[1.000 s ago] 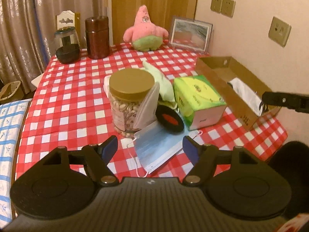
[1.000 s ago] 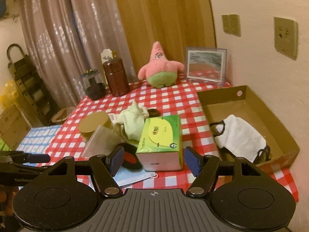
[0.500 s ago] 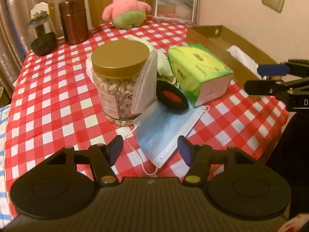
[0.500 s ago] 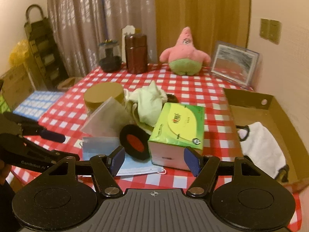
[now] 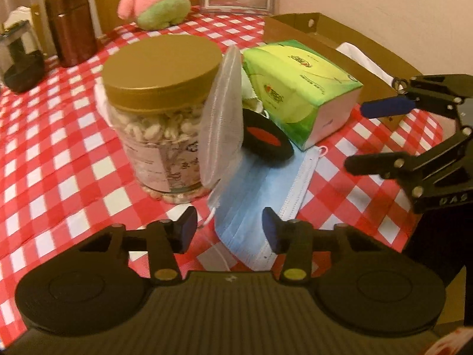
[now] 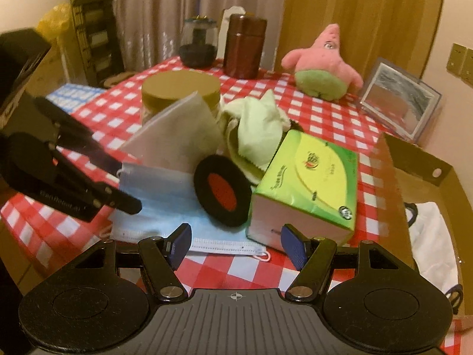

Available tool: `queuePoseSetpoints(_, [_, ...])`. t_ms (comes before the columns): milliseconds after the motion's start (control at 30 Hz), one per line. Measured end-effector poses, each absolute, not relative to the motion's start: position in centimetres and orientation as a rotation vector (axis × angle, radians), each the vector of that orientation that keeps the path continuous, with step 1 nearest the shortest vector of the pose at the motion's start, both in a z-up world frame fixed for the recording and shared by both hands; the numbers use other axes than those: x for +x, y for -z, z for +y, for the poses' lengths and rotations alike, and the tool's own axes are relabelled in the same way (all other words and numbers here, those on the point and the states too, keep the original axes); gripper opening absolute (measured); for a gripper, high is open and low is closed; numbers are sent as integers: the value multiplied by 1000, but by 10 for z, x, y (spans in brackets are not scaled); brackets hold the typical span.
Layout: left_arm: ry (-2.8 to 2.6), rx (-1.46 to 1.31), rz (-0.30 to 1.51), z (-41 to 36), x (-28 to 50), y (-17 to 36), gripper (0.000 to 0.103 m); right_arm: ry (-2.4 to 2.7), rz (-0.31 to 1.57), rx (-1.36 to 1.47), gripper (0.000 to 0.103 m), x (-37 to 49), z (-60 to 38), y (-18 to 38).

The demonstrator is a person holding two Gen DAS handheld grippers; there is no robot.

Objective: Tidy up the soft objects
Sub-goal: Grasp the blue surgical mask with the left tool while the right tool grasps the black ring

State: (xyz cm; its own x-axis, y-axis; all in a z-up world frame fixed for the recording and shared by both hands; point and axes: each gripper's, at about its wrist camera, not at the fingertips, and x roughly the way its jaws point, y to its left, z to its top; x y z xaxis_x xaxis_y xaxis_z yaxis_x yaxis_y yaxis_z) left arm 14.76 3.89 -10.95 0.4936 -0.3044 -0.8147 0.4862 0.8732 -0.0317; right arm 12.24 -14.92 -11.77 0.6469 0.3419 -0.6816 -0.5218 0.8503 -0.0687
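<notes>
1. My left gripper (image 5: 229, 229) is closing its jaws over the blue face mask (image 5: 260, 195) (pads not touching it yet), which is lying beside the nut jar (image 5: 165, 112).
2. My right gripper (image 6: 236, 242) is hovering with jaws apart, near the tissue pack (image 6: 307, 183).

A pale wall (image 6: 455, 14) carries switch plates (image 6: 461, 63). Grey curtains (image 6: 165, 11) hang beside wooden panelling (image 6: 363, 14). A dark shelf (image 6: 94, 29) stands in the corner, under warm, dim light.

Dim warm yellowish indoor light, soft shadows, slight motion blur, fisheye-bent edges.
</notes>
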Motion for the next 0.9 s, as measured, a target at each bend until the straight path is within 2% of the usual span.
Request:
queuePoseSetpoints(33, [494, 210, 942, 39, 150, 111, 36, -500, 719, -277, 68, 124, -148, 121])
queuePoseSetpoints(200, [502, 195, 968, 38, 155, 119, 5, -521, 727, -310, 68, 128, -141, 129])
queuePoseSetpoints(700, [508, 247, 973, 63, 143, 93, 1, -607, 702, -439, 57, 138, -89, 153])
queuePoseSetpoints(900, [522, 254, 968, 65, 143, 89, 2, -585, 709, -471, 45, 148, -73, 169])
